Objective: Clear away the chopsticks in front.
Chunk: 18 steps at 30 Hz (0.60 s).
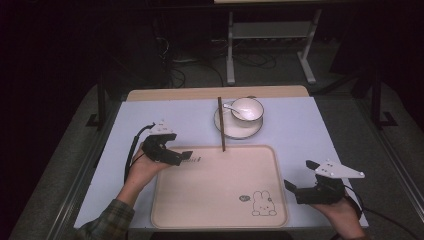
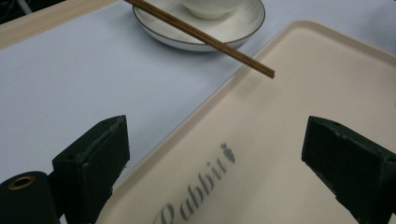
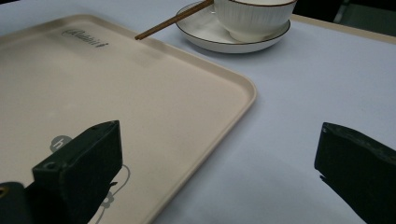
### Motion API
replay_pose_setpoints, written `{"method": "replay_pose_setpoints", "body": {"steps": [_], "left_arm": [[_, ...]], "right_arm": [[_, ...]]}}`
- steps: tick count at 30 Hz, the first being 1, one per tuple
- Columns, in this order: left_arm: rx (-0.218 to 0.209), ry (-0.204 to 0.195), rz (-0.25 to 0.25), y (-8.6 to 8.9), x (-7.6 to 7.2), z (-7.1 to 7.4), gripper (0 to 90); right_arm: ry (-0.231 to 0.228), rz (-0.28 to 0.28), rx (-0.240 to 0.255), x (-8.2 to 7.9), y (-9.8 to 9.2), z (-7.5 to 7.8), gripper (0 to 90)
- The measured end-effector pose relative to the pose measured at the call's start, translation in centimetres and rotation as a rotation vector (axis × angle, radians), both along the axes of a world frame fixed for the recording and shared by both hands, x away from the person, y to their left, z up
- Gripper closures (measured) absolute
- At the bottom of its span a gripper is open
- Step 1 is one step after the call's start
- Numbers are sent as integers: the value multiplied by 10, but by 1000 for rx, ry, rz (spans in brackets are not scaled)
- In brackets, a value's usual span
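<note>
A beige tray (image 1: 200,200) with a rabbit print lies at the front middle of the table. Behind it a white bowl (image 1: 247,109) with a spoon (image 1: 231,107) stands on a white plate (image 1: 225,131). Brown chopsticks (image 1: 220,125) rest across the plate's left side, their tips over the tray's far rim; they also show in the left gripper view (image 2: 201,35) and the right gripper view (image 3: 173,21). My left gripper (image 1: 182,157) is open over the tray's far left corner (image 2: 261,154). My right gripper (image 1: 300,175) is open beside the tray's right edge (image 3: 219,121), empty.
The pale blue table mat (image 1: 300,135) has free room on both sides of the tray. A wooden table edge (image 1: 215,92) runs along the back. Beyond it are a white metal stand (image 1: 270,45) and cables on the floor.
</note>
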<state>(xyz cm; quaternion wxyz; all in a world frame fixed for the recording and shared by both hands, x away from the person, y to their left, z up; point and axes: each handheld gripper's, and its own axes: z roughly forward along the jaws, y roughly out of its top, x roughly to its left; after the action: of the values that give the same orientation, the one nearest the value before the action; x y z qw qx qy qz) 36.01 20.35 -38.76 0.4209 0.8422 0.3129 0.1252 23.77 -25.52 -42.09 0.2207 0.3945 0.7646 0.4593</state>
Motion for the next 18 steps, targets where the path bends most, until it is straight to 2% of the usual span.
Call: {"method": "replay_pose_setpoints", "body": {"steps": [10,12,18], "left_arm": [[6,18,-14,-36,41,0,77],[11,19,-15,-42,48,1,112],[29,24,-14,-64,73,-1,136]], "right_arm": [[2,-4,5,0,-2,-1,2],[3,-4,8,0,-2,-1,2],[10,0,13,0,-2,-1,2]]}}
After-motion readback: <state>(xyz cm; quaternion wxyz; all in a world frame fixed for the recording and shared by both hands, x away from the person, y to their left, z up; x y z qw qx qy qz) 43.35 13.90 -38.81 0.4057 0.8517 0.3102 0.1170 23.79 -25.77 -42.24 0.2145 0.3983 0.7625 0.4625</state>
